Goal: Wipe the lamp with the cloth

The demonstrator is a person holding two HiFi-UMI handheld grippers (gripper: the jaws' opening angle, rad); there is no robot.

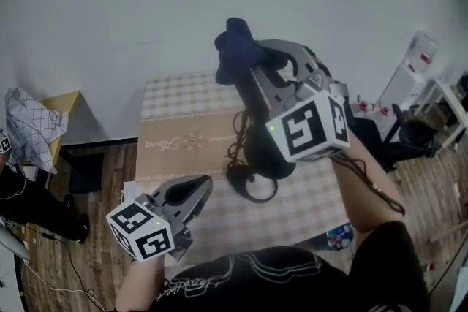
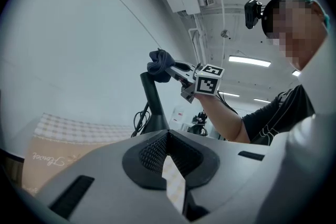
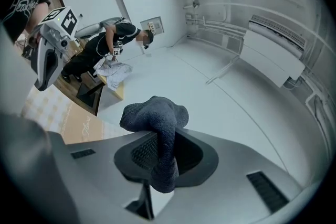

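Checked table (image 1: pixel 175 95) meets a white wall. At 7 o'clock, the left gripper (image 1: pixel 199 185) hangs with jaws closed, empty. At 12 o'clock, the right gripper (image 1: pixel 256 62) pinches the dark cloth (image 1: pixel 235 47) against the top of the black lamp (image 2: pixel 152 105), which stands mid-table.
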